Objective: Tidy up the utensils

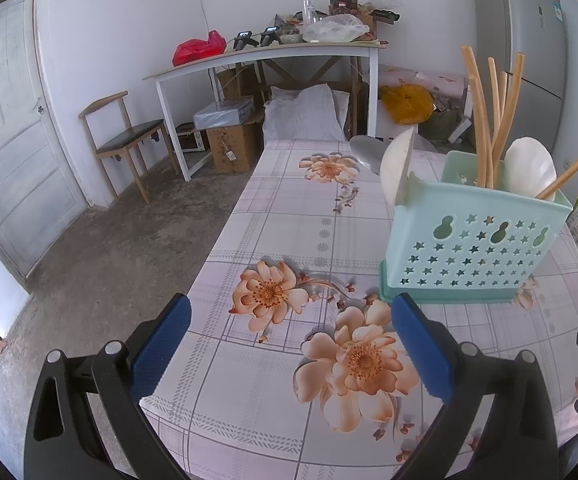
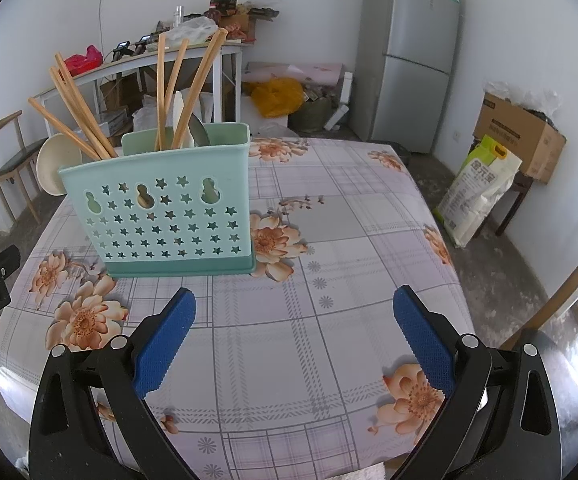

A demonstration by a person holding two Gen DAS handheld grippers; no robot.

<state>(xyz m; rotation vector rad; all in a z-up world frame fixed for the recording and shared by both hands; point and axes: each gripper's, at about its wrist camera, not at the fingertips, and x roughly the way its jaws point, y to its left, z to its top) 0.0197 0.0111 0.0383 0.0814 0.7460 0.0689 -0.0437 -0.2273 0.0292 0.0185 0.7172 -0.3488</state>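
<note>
Two views are given of a bench [image 2: 329, 216] covered in a glossy floral, plaid-lined cloth. On it a mint plastic utensil holder [image 2: 165, 216], rectangular and pierced with star and gourd-shaped holes, is set upright, with wooden chopsticks [image 2: 181, 92] and pale spoons [image 1: 529, 168] standing in it. A steel spoon bowl [image 2: 201, 132] is seen only from the right wrist. The left gripper [image 1: 291, 344] and right gripper [image 2: 295, 334], with blue textured pads, are held spread and empty, the holder ahead of both.
</note>
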